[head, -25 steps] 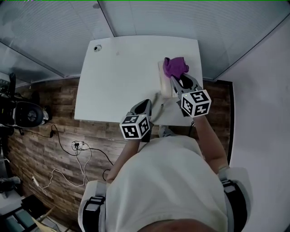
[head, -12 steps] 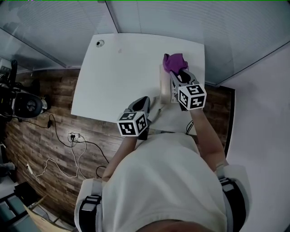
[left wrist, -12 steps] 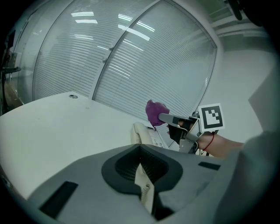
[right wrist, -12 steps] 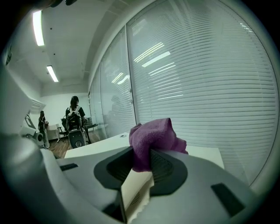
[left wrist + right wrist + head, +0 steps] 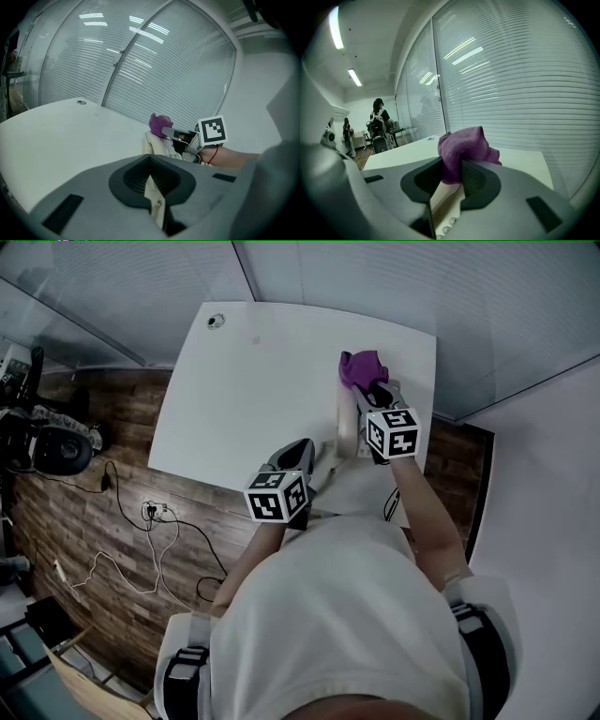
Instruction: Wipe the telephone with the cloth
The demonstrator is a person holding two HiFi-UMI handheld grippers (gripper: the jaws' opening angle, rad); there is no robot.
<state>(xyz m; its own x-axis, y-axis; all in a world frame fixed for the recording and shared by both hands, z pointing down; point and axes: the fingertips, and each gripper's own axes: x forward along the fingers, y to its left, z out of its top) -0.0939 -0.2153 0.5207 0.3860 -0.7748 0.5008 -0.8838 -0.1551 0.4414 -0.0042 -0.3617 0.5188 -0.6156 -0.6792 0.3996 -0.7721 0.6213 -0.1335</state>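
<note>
Overhead, from the head view, we see the cream telephone (image 5: pixel 347 423) lying near the right edge of the white table (image 5: pixel 244 381). Our right gripper (image 5: pixel 373 392) reaches over it with the purple cloth (image 5: pixel 360 369) bunched at the phone's far end. Our left gripper (image 5: pixel 301 450) sits at the near table edge, just left of the phone, and a thin cord (image 5: pixel 323 463) runs between them. We judge the wipe is only beginning: the cloth is at one end and the length of the phone is left to cover. A round grommet (image 5: pixel 217 322) marks the far left corner of the table, well clear. Loose cables (image 5: pixel 155 521) lie on the wood floor below.

Through the left gripper view, our jaws are pressed together on what looks like that cream cord, a small plug showing in the gap. Beyond them sit the phone and the cloth-bearing gripper, with blinds behind glass at the back.

Through the right gripper view, our jaws pinch the purple cloth firmly, and it puffs out above the tips. The phone's keys lie right beneath, though we cannot tell whether cloth touches plastic. Nothing blocks the stroke; the cord on the left is the only thing that could snag. People stand far off in the room.
</note>
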